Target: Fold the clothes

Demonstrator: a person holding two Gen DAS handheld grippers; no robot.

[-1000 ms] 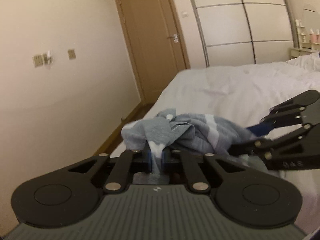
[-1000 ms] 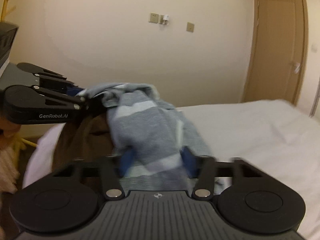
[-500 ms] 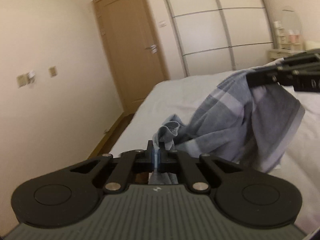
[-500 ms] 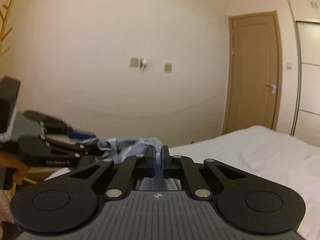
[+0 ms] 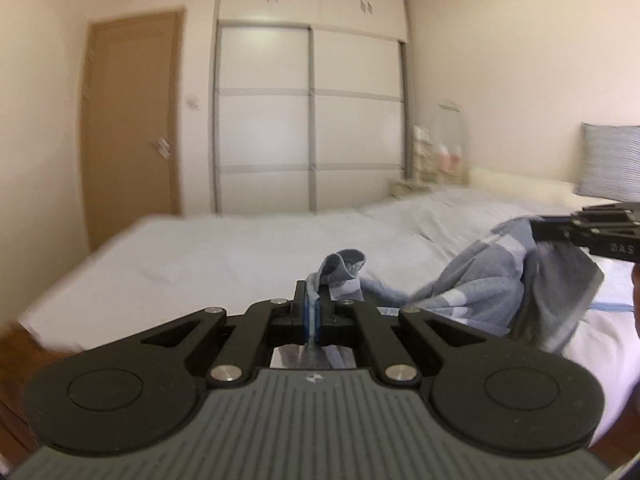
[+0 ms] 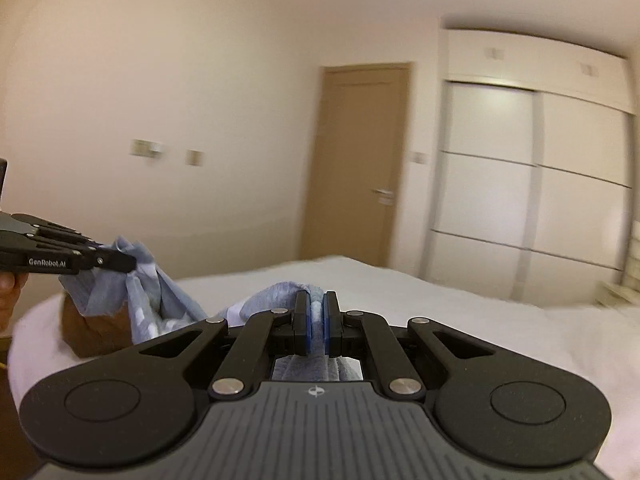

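Observation:
A grey-blue garment with paler stripes (image 5: 492, 280) hangs in the air between my two grippers, above the white bed (image 5: 208, 256). My left gripper (image 5: 313, 312) is shut on one bunched corner of it, which sticks up past the fingertips. My right gripper (image 6: 316, 320) is shut on another edge of the same garment (image 6: 280, 296). In the left wrist view the right gripper (image 5: 540, 232) holds the cloth up at the far right. In the right wrist view the left gripper (image 6: 130, 264) pinches cloth at the left edge, with a hand (image 6: 10, 296) behind it.
A white wardrobe with sliding doors (image 5: 308, 120) and a brown door (image 5: 132, 120) stand beyond the bed. A grey pillow (image 5: 608, 160) and a small dresser with bottles (image 5: 436, 160) are at the right. A brown piece of cloth (image 6: 96, 332) lies on the bed's left end.
Both grippers have lifted and drawn apart, so the garment went from a heap on the bed to hanging between them. The right gripper closed on the cloth. Both views have swung toward the wardrobe.

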